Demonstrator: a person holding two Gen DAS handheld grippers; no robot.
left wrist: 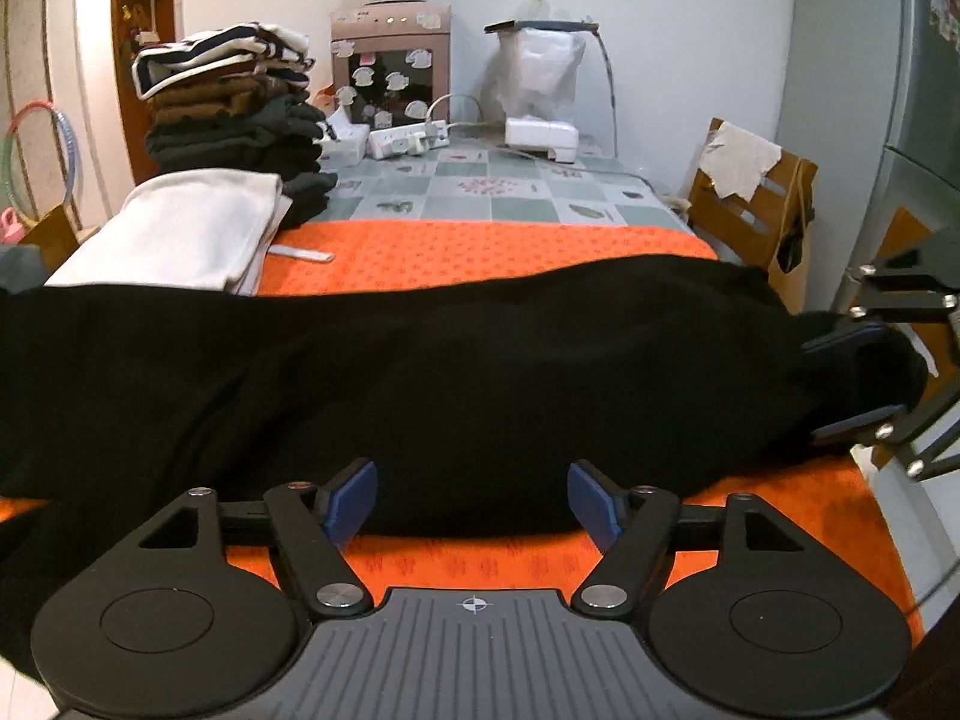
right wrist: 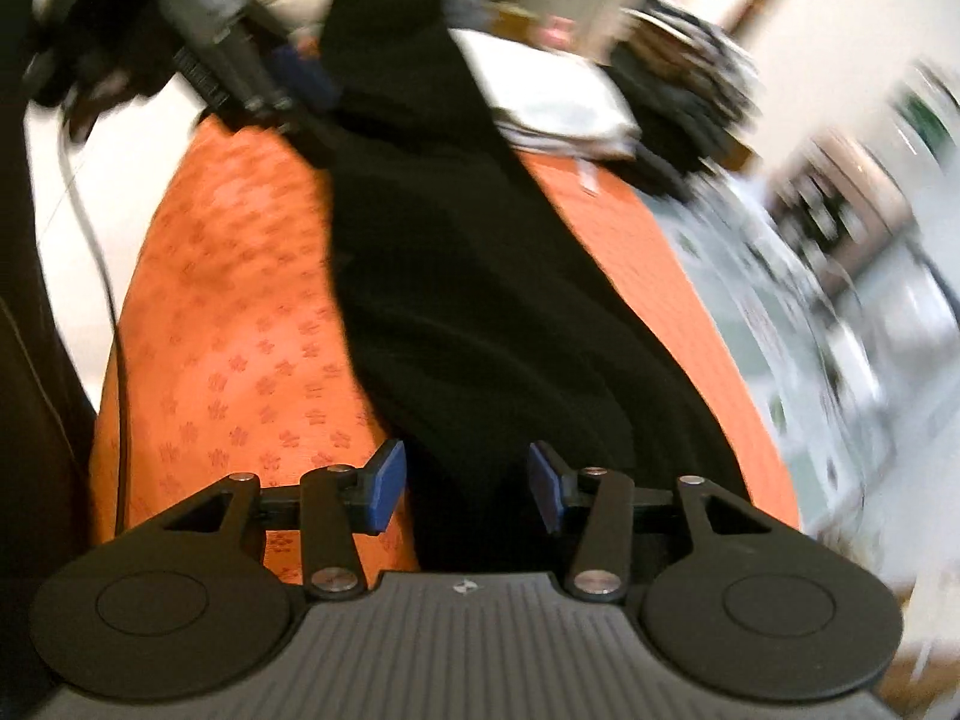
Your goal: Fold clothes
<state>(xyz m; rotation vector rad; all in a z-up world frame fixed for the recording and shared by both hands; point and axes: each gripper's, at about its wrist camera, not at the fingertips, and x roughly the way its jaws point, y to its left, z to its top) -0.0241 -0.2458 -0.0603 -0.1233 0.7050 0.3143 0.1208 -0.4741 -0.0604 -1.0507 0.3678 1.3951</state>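
Orange cloth, black garment, left claw and right claw spread wide, empty.

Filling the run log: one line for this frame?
left gripper: open | right gripper: open, around black garment end | garment flat on orange cloth

1. Black garment – long, flattened, lying crosswise on the orange cloth, one end draping past the table edge.
2. Folded stack – striped, brown and dark pieces, behind a folded white piece.

Two low wrist views, black garment shared
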